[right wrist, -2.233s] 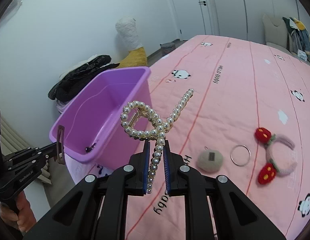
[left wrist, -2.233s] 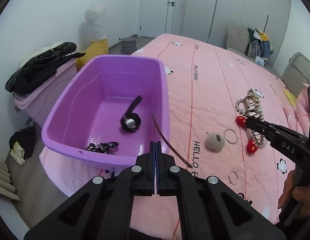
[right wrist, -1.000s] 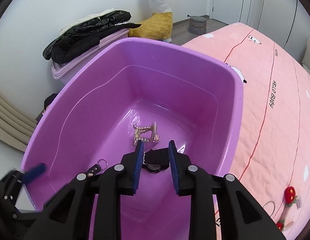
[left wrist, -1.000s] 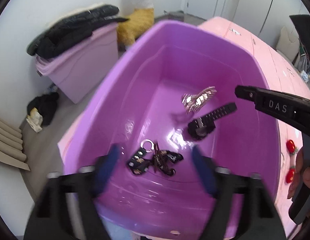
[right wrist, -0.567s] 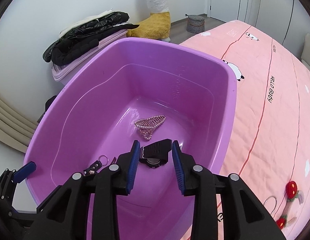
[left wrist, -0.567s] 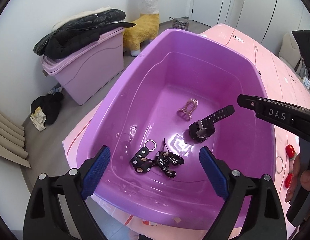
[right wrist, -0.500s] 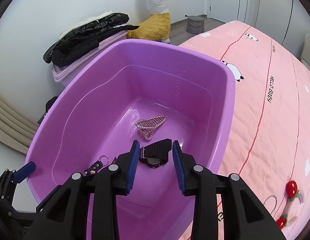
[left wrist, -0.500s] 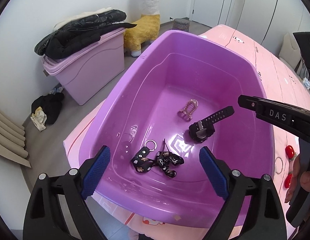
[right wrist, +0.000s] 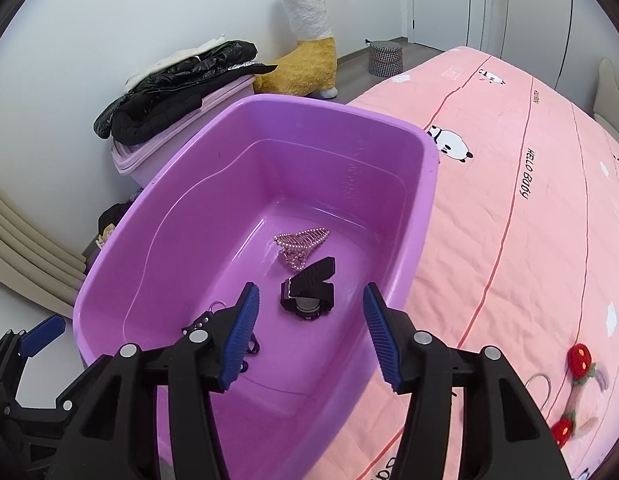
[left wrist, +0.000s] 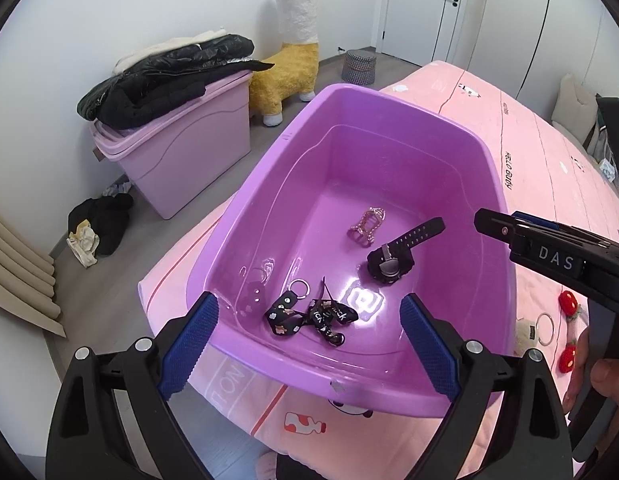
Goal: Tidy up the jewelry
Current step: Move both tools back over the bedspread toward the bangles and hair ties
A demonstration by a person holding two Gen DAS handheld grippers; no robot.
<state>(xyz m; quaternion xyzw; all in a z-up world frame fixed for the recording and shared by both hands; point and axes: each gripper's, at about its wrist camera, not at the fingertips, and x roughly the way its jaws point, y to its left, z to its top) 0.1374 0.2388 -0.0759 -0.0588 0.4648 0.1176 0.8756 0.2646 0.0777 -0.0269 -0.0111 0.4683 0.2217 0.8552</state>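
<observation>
A purple plastic tub [left wrist: 245, 216] [right wrist: 425, 184] stands on the pink bedspread. On its floor lie a pearl hair claw [left wrist: 367, 226] [right wrist: 301, 242], a black watch [left wrist: 391, 262] [right wrist: 309, 294] and a black printed strap with a key ring [left wrist: 309, 314]. My left gripper [left wrist: 309, 312] hangs wide open above the tub's near rim, nothing between its pads. My right gripper [right wrist: 309, 312] hovers over the tub above the watch; its jaws are opening and hold nothing. It also shows at the right edge of the left wrist view.
On the bedspread [right wrist: 529, 220] right of the tub lie a metal ring [left wrist: 545, 322] [right wrist: 539, 380], a pink hairband with red strawberries [right wrist: 581, 392] and a grey felt charm [left wrist: 523, 330]. A lilac storage box [left wrist: 181, 152] with black jackets and a yellow plush stool [left wrist: 285, 68] stand on the floor.
The pearl claw dropped from the right gripper and settled on the tub floor; a thin brown piece left the left gripper. Both grippers opened wide and drew back and up from the tub.
</observation>
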